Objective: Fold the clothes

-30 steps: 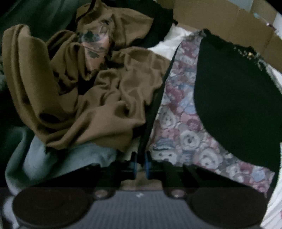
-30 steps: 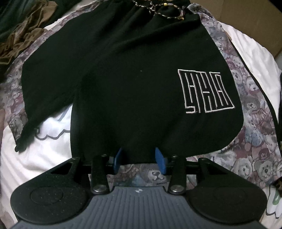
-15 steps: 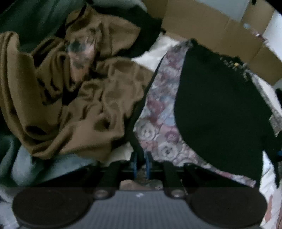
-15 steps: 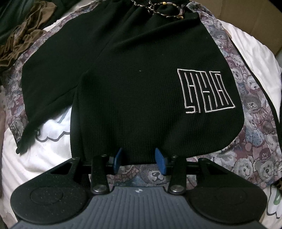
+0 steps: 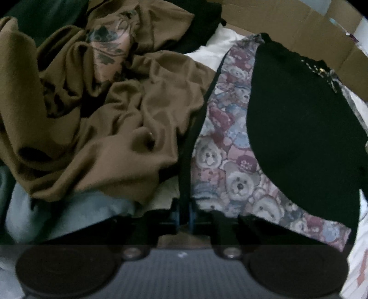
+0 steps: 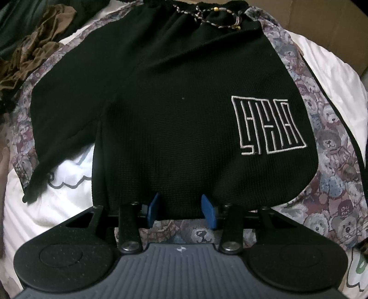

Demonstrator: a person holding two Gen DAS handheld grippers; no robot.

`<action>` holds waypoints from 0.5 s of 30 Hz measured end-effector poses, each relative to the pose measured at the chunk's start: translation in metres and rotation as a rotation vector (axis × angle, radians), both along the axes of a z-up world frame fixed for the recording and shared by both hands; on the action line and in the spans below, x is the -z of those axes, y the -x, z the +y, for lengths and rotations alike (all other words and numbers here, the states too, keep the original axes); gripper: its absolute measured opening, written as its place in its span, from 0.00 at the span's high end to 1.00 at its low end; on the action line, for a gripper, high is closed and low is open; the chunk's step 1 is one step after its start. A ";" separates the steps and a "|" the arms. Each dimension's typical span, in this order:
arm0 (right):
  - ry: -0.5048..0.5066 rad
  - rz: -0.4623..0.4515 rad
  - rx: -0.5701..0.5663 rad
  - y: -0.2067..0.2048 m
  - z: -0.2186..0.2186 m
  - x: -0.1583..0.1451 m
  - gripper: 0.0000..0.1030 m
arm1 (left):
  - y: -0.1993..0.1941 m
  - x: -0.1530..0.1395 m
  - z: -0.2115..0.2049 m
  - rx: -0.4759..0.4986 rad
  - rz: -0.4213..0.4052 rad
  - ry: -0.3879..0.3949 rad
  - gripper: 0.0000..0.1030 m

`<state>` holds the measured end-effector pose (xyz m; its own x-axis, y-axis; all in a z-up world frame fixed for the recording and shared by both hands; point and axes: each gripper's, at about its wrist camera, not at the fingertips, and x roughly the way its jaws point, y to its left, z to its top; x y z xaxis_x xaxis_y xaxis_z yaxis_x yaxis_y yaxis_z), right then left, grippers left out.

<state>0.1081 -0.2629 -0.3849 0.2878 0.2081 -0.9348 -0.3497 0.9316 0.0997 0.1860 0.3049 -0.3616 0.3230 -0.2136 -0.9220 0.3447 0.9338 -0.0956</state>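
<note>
Pointing steeply down at a bed piled with laundry, the left gripper (image 5: 184, 212) has its jaws pinched together on the black-trimmed edge of a teddy-bear print cloth (image 5: 230, 161), having just closed a little further on that edge. The right gripper (image 6: 181, 210) tilts down just as steeply, its jaws standing apart on either side of the lower hem of a pair of black knit shorts (image 6: 174, 110); whether the blue pads actually press the fabric cannot be told. The shorts lie spread flat on the bear-print cloth, waistband and drawstring (image 6: 214, 18) at the far end, one white outlined emblem (image 6: 268, 127) stitched on the leg nearer the right side. One crumpled brown garment (image 5: 96, 110) sits in a heap just beside the bear-print cloth, with a pale blue piece (image 5: 57, 211) half buried under it and darker clothes behind that are too dim to make out. White bedding (image 6: 57, 207) with a cartoon print shows beneath, and cardboard boxes (image 5: 299, 25) stand at the far edge, cut off by the frame. Neither hand holding the grippers is visible.
</note>
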 end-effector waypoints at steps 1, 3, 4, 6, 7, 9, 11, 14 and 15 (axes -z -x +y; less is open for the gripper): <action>0.000 -0.001 -0.002 0.000 0.000 -0.001 0.56 | 0.000 -0.002 -0.001 0.001 -0.005 -0.002 0.93; -0.003 -0.013 -0.007 -0.001 0.001 -0.006 0.56 | 0.000 -0.014 -0.003 -0.004 -0.016 0.018 0.93; -0.006 -0.018 -0.006 -0.002 0.001 -0.008 0.56 | 0.000 -0.019 -0.003 -0.007 -0.021 0.028 0.93; -0.012 -0.026 -0.002 -0.003 0.002 -0.012 0.56 | -0.001 -0.033 -0.007 -0.012 -0.032 0.057 0.93; -0.015 -0.027 0.000 -0.003 0.003 -0.014 0.55 | -0.001 -0.038 -0.010 -0.010 -0.034 0.068 0.93; -0.016 -0.029 0.001 -0.004 0.004 -0.016 0.55 | -0.004 -0.045 -0.017 -0.008 -0.031 0.094 0.93; -0.019 -0.030 -0.001 -0.004 0.005 -0.018 0.55 | -0.006 -0.051 -0.025 -0.006 -0.024 0.122 0.93; -0.025 -0.054 0.002 -0.005 0.006 -0.023 0.55 | -0.011 -0.053 -0.039 -0.019 -0.005 0.165 0.94; -0.027 -0.063 0.003 -0.006 0.006 -0.024 0.55 | -0.012 -0.053 -0.043 -0.021 0.001 0.178 0.94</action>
<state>0.1140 -0.2566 -0.3606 0.3461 0.2317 -0.9091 -0.3530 0.9300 0.1026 0.1984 0.2617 -0.3082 0.3285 -0.3670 -0.8703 0.3251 0.9090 -0.2606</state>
